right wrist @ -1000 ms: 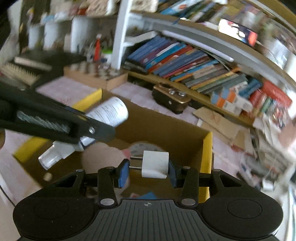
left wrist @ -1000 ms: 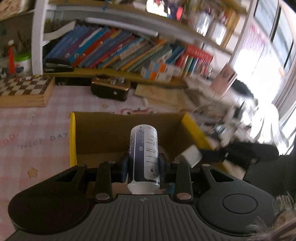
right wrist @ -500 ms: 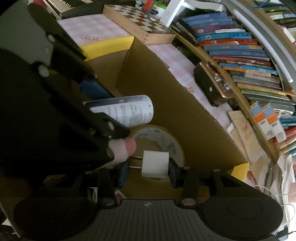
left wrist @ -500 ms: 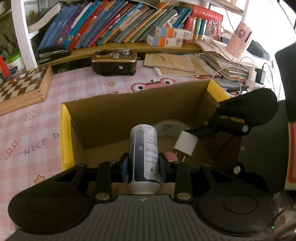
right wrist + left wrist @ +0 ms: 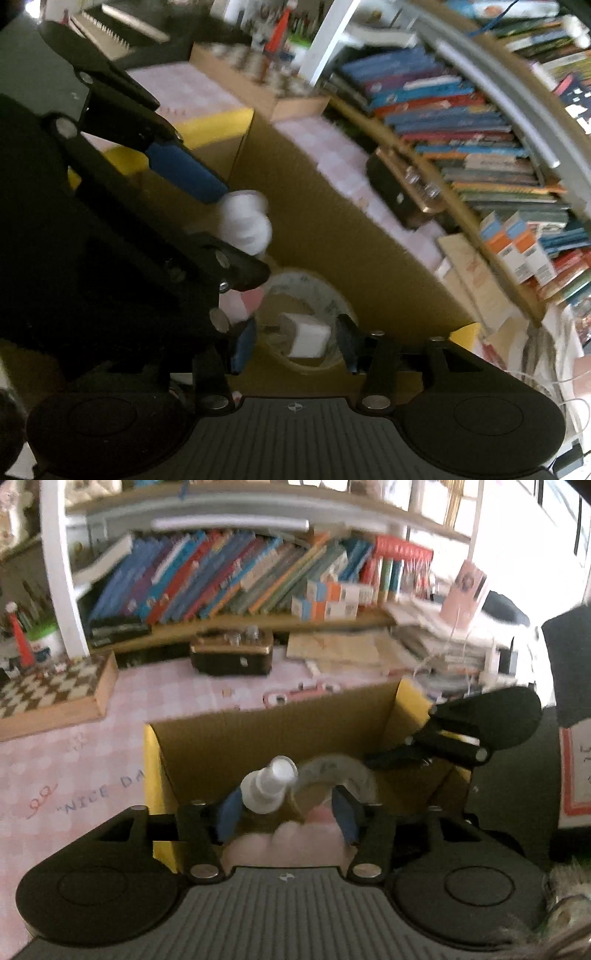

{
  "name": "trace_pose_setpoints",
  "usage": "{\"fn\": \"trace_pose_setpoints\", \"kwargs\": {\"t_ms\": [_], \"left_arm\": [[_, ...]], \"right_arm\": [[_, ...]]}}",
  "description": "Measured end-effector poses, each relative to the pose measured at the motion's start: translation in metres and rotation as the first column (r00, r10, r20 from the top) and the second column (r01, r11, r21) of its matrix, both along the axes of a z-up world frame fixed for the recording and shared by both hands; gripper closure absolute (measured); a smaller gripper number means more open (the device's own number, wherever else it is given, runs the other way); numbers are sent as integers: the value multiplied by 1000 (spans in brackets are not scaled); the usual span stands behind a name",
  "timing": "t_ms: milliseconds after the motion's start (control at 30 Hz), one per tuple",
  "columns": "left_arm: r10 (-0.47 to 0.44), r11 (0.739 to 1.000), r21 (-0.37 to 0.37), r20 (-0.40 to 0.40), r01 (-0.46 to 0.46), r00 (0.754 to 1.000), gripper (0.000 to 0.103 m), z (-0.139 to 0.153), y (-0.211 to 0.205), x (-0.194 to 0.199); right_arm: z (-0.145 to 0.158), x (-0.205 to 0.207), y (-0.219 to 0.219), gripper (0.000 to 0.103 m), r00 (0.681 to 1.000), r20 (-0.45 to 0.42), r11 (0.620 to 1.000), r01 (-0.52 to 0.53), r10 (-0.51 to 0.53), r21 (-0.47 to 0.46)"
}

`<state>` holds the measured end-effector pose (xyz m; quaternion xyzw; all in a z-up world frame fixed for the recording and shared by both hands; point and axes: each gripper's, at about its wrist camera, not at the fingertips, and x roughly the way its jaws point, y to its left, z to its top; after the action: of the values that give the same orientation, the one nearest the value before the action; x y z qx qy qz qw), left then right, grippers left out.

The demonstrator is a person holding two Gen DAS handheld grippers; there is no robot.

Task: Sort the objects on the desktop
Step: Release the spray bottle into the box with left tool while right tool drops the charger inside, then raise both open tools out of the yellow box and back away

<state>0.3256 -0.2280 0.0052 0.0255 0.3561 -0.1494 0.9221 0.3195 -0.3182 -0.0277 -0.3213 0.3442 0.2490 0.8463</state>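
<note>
Both grippers hang over an open cardboard box point(image 5: 236, 738) with yellow flaps on the pink tablecloth. My left gripper point(image 5: 286, 810) is open; the white spray bottle point(image 5: 267, 788) is loose between its jaws, leaning by the left finger, blurred. In the right wrist view the bottle point(image 5: 245, 223) shows beside the left gripper's blue pad. My right gripper point(image 5: 295, 343) is open; the white plug adapter point(image 5: 306, 338) lies free inside the tape roll point(image 5: 325, 295) on the box floor. The tape roll point(image 5: 340, 771) also shows in the left wrist view.
A pink soft item point(image 5: 295, 830) lies in the box. A chessboard point(image 5: 48, 694) sits at left, a dark brown case point(image 5: 231, 657) behind the box, paper stacks and cables point(image 5: 443, 653) at right, a bookshelf point(image 5: 240, 583) behind.
Both grippers opened. The spray bottle slipped from the left jaws and tipped into the box. The plug adapter dropped from the right jaws into the tape roll.
</note>
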Motion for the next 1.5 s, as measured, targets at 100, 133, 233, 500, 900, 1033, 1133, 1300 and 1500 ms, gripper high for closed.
{"fn": "trace_pose_setpoints", "kwargs": {"t_ms": [100,133,233,500,900,1033,1133,1300,1500], "left_arm": [[31,999,-18,61,-30,998,40,13,7,-14],[45,999,-23,82,-43,996,35,18,10,-20],[91,995,-42,145,-86,985,25,31,21,-41],[210,977,-78,248,-196,946,5,52,58,-99],[366,930,-142,277,-338,889,0,50,114,-185],[393,919,-94,314,-383,864,0,45,124,-211],[380,924,-72,299,-377,875,0,39,129,-225],[374,925,-49,285,-376,882,0,29,140,-252],[347,931,17,270,-365,898,0,15,146,-284]], "right_arm": [[16,-10,-9,44,998,38,996,42,-45,82],[22,-14,-13,42,996,53,991,59,-65,117],[40,-26,-23,34,988,82,969,113,-134,220],[65,-59,-39,26,942,95,859,250,-323,447],[66,-138,-25,18,852,87,724,380,-517,576],[59,-165,-15,17,830,68,696,416,-554,585],[51,-187,-5,16,819,58,690,441,-572,574],[37,-224,12,15,806,26,680,481,-591,553],[24,-262,36,10,804,2,688,508,-594,519]]}}
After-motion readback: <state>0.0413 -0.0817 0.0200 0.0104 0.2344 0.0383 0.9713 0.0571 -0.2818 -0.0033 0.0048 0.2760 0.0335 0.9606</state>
